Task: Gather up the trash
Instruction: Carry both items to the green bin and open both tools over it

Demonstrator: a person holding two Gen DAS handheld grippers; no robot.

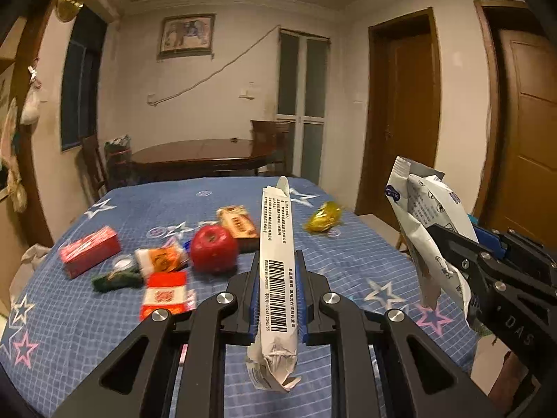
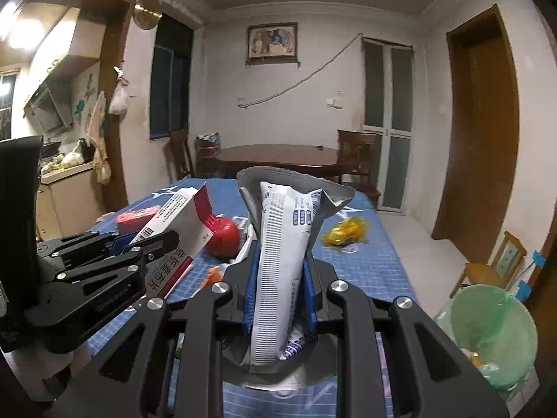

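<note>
Both grippers raised, clamping trash

Side-by-side wrist views over table (shared)

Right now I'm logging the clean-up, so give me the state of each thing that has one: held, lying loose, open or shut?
left tool: shut on the flattened medicine box.
flattened medicine box: squashed, held off the table.
right tool: shut on the white wrapper.
white wrapper: crumpled, torn open, held up.
apple: whole, resting on the tablecloth.
yellow wrapper: crumpled, lying loose.
bin: open, green liner, some trash inside.
</note>
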